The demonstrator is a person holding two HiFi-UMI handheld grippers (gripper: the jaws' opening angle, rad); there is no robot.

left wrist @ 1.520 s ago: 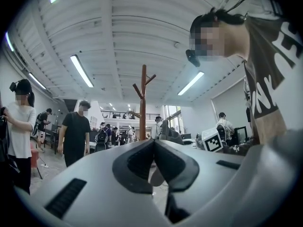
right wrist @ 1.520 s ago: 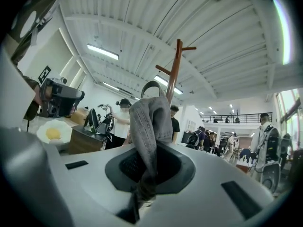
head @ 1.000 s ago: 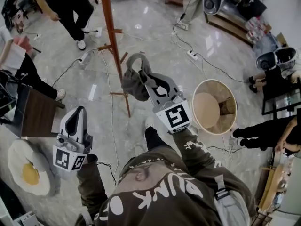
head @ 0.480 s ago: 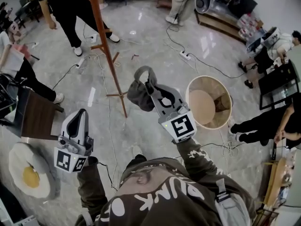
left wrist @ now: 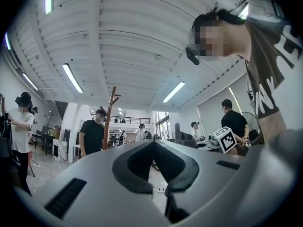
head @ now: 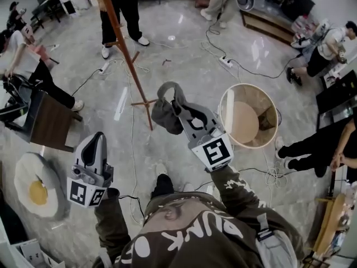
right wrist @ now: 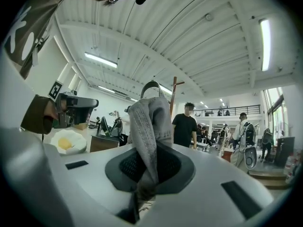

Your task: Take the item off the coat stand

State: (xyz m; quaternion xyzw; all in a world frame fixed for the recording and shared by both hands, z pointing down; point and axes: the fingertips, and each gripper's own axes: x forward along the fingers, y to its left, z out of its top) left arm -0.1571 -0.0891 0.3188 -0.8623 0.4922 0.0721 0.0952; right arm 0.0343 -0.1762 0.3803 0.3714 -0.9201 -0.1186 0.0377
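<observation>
The wooden coat stand (head: 121,44) rises at the upper left of the head view, its feet on the marble floor. Just right of its pole hangs a grey fabric item (head: 163,109), clear of the stand. My right gripper (head: 177,106) is shut on it. In the right gripper view the grey fabric (right wrist: 148,124) stands up from between the closed jaws of the right gripper (right wrist: 147,151), and the stand (right wrist: 173,96) shows behind it. My left gripper (head: 97,140) is lower left, shut and holding nothing. In its own view the left gripper (left wrist: 154,148) points toward the stand (left wrist: 110,113).
A round woven basket (head: 230,111) stands on the floor right of my right gripper. A dark wooden stool (head: 49,128) and an egg-shaped cushion (head: 33,184) lie at the left. Cables and power strips (head: 225,62) cross the floor. Several people stand around the edges.
The head view has shifted slightly. My right gripper still holds the grey item beside the stand. The person in black near the stand has stepped further away.
</observation>
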